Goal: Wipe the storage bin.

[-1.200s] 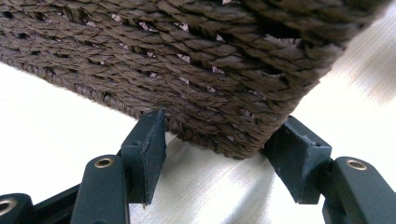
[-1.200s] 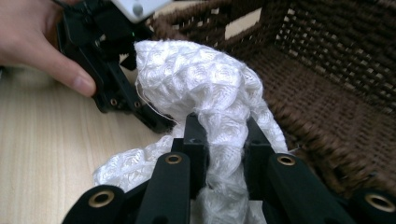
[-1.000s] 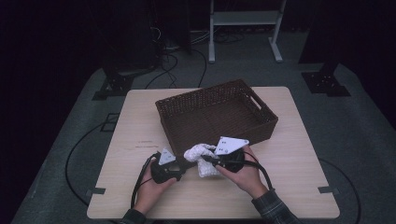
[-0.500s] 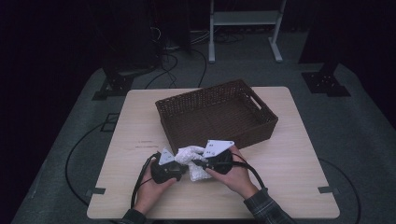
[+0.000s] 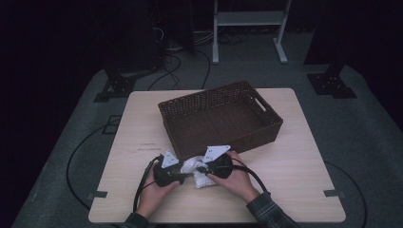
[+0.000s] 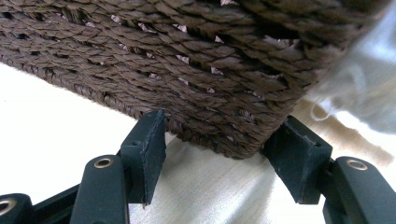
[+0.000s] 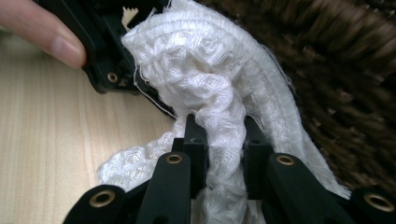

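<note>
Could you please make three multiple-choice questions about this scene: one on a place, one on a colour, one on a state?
1. Where is the white cloth?
A. inside the basket
B. on the table in front of the basket
C. on the floor

2. What colour is the woven basket?
A. dark brown
B. white
C. green

3. How is the right gripper?
A. open above the cloth
B. shut on the cloth
C. shut on the basket rim

Answers: 1 B, it lies on the table between the hands; 2 A, brown weave; 3 B, both jaws pinch the cloth.
</note>
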Available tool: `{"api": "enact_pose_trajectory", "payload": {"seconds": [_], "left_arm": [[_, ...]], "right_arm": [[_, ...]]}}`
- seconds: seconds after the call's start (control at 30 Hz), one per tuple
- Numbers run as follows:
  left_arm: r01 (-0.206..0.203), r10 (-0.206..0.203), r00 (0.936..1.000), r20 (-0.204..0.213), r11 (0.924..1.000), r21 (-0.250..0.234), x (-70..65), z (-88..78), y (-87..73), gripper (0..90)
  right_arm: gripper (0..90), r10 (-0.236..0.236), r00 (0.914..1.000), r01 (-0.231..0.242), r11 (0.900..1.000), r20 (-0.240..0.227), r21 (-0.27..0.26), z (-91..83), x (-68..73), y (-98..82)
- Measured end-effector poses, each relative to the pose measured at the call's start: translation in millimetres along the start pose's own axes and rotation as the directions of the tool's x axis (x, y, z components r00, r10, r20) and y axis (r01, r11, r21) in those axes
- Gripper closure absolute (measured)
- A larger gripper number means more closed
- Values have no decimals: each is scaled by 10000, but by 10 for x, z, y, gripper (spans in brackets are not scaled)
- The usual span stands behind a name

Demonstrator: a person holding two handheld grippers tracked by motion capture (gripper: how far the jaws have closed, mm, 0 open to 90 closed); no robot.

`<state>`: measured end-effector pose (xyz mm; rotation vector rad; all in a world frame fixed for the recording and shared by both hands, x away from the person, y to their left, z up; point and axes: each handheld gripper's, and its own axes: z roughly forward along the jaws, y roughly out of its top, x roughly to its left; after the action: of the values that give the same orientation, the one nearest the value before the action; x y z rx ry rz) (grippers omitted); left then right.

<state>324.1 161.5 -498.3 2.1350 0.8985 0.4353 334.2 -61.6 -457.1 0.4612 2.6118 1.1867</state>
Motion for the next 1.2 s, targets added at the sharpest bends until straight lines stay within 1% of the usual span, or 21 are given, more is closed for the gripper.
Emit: {"api": "enact_pose_trajectory", "payload": {"seconds": [0.03,0.1,0.23,0.3,0.43,0.53,0.63,0.67,0.7,0.77,0.97,1.13,1.2], "left_arm": [[1,-1,10000,-5,10000,-14,0,1,0,385],[-10,10,10000,-10,10000,-40,0,3,0,385],[-7,7,10000,-6,10000,-27,0,3,0,385],[1,-1,10000,-1,10000,-17,-1,2,-1,385],[-16,16,10000,-2,10000,-40,1,3,0,385],[-11,11,10000,13,10000,-7,1,0,-1,385],[-11,11,10000,6,10000,-33,1,2,-1,385],[-18,18,10000,3,10000,-36,2,2,-1,384],[-14,14,10000,1,10000,-36,1,2,-1,384],[-1,1,10000,12,10000,-17,1,1,-2,384],[6,-6,10000,18,10000,-16,1,0,-1,384],[21,-21,10000,37,10000,-10,2,0,-1,382],[33,-33,10000,51,10000,-6,4,-1,-1,381]], "right_arm": [[767,-42,10000,42,9999,-17,95,13,-5,-9],[767,59,9999,-57,9997,-85,241,50,-6,-29],[766,85,9998,-75,9985,-190,551,110,-14,-81],[766,236,9993,-216,9973,-277,696,130,-23,-107],[765,253,9993,-235,9975,-264,661,96,-21,-121],[765,167,9996,-156,9989,-233,451,1,-11,-109],[764,235,9995,-231,9995,-213,199,-141,-16,-123],[764,370,9992,-367,9992,-161,150,-192,-17,-135],[764,362,9993,-362,9993,-114,64,-240,-32,-153],[764,528,9986,-528,9986,20,-43,-335,-46,-192],[764,802,9959,-792,9965,410,-262,-607,-83,-316],[763,991,9923,-972,9949,743,-283,-761,-125,-443],[763,1143,9897,-1121,9932,867,-300,-820,-149,-506]]}}
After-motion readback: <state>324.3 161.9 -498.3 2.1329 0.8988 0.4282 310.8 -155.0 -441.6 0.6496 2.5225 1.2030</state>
